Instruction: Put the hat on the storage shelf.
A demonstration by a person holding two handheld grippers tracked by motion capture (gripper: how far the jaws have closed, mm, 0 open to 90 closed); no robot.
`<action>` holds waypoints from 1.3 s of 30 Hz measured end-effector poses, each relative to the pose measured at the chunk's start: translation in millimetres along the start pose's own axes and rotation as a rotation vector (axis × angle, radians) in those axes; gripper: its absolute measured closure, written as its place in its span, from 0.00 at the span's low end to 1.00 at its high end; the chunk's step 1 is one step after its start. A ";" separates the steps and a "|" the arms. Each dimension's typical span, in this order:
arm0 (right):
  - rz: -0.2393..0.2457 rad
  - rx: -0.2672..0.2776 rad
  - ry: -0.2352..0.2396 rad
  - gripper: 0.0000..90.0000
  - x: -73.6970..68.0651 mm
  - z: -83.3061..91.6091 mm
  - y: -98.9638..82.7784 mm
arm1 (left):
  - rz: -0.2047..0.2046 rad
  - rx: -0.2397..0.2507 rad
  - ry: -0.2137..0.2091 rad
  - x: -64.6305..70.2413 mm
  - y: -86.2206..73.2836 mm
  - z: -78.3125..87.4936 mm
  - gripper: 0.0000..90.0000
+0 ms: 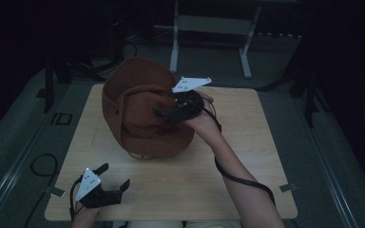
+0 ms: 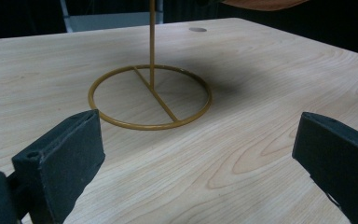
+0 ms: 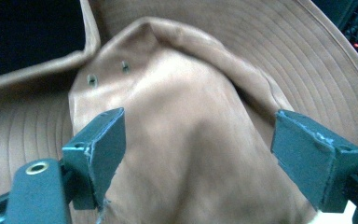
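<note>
Straddling the brown hat's (image 3: 186, 154) crown, the right gripper (image 3: 198, 158) gapes wide; the left gripper (image 1: 113, 176) rests apart-jawed on the table (image 1: 180, 180).

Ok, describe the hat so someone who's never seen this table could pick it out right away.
Start at the pale wooden table and look to its far left part. There sits the brown hat, wide-brimmed and floppy, its soft crown between the open fingers of the right gripper. It is the one large cloth thing there; the thin yellow wire stand nearby is bare metal.
</note>
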State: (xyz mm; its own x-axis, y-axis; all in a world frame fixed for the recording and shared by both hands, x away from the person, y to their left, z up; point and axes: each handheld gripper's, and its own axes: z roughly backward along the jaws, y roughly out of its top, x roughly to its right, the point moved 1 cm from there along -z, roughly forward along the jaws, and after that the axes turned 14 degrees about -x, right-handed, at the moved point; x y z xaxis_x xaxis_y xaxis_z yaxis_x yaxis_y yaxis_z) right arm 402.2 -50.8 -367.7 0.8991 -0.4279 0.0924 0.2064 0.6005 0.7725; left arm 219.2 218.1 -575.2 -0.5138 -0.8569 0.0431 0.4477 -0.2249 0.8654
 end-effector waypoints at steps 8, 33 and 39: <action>-0.049 0.002 -0.020 0.20 15.8 21.6 -44.8 | -0.006 -0.003 -0.001 1.3 0.4 -1.9 0.03; -0.163 -0.085 -0.055 0.19 32.2 35.7 -215.0 | -0.011 -0.016 -0.006 3.0 0.9 -7.6 0.03; -0.149 -0.112 -0.047 0.17 21.0 29.6 -241.9 | -0.011 -0.019 -0.004 3.0 0.8 -8.1 0.03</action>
State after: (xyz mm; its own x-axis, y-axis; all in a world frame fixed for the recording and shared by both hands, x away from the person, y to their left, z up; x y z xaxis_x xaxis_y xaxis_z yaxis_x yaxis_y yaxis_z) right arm 359.7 -225.0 -534.0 0.8367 -0.5475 0.0134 0.3804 0.5986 0.7049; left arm 224.0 211.7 -578.4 -0.5218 -0.8523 0.0354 0.4555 -0.2433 0.8564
